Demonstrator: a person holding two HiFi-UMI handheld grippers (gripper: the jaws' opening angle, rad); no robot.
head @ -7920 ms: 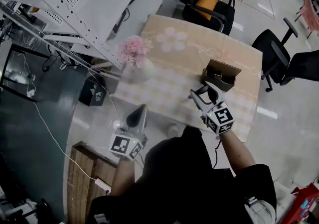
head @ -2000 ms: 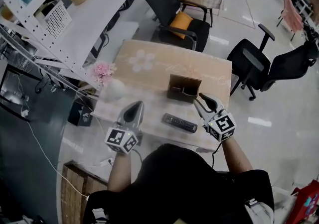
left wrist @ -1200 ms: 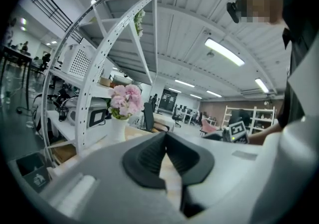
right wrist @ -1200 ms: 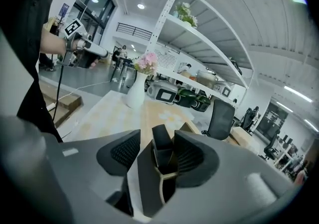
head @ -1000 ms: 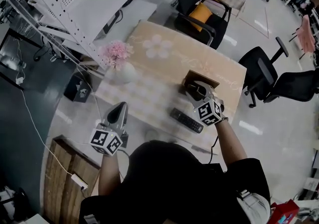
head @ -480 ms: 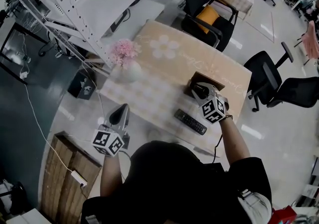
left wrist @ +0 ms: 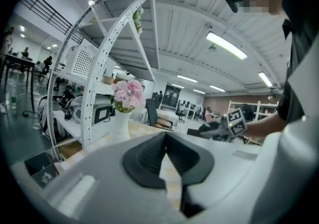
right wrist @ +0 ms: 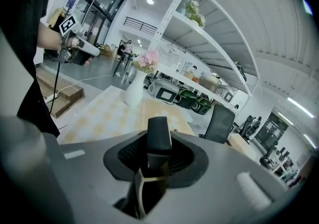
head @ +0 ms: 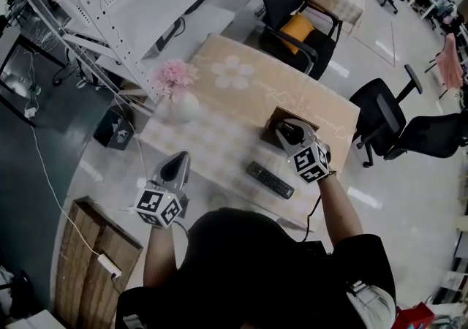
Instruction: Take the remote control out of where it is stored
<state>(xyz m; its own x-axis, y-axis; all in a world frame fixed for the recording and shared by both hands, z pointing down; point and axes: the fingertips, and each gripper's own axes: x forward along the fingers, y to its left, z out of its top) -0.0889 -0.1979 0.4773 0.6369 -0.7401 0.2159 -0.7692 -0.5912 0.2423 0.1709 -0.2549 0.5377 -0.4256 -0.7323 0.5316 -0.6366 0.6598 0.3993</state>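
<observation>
A brown open-topped holder (head: pixel 276 114) stands on the beige table (head: pixel 234 93). My right gripper (head: pixel 287 130) reaches into the holder's top. Its jaws have just been closing and are shut on a slim black remote (right wrist: pixel 159 138), which stands upright between the pads. A second black remote (head: pixel 269 180) lies flat on the table in front of the holder. My left gripper (head: pixel 175 165) hovers at the table's near left edge with its pads (left wrist: pixel 149 161) together and nothing between them. How deep the held remote sits in the holder is hidden.
A white vase of pink flowers (head: pixel 175 90) stands at the table's left end. Black office chairs (head: pixel 292 13) (head: pixel 384 119) stand behind and to the right. A white shelf rack (head: pixel 95 20) runs along the left, and a wooden board (head: pixel 88 254) lies on the floor.
Two seconds ago my right gripper was open at the table's near right edge; it now sits at the holder, shut on a remote. My left gripper has stayed put.
</observation>
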